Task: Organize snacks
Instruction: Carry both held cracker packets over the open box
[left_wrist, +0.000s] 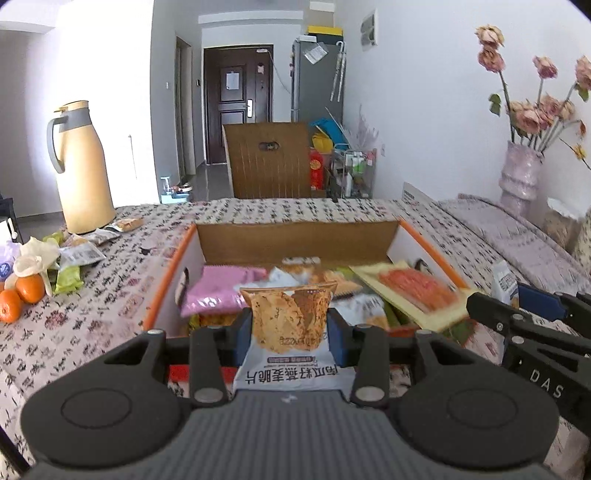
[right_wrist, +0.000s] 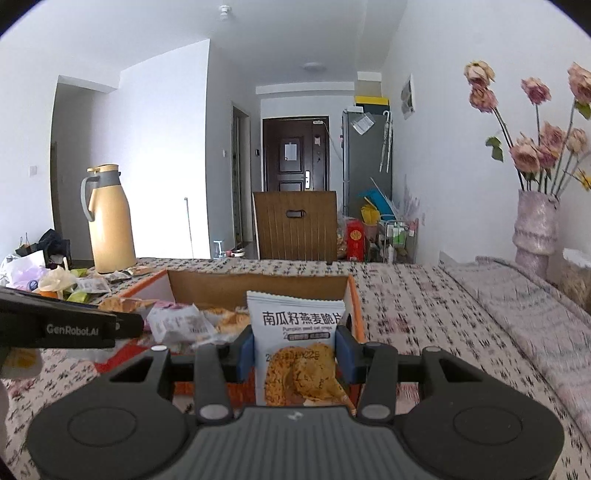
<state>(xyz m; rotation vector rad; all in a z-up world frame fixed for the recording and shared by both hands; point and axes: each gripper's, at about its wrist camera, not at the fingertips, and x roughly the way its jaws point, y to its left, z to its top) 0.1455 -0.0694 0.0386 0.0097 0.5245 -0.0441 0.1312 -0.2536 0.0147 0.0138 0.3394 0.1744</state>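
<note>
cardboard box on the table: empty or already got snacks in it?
Not empty. The cardboard box is open-topped and already holds several snack packets, including a pink packet.

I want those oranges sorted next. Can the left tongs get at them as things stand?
Probably not yet: the left tongs are shut on a snack packet, so they cannot grasp. The oranges lie uncovered on the tablecloth, away from the box.

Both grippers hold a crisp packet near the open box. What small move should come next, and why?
Probably carry both forward over the cardboard box and lower them in. The left gripper and right gripper each clamp an oat crisp packet just short of it, where snacks already lie.
</note>
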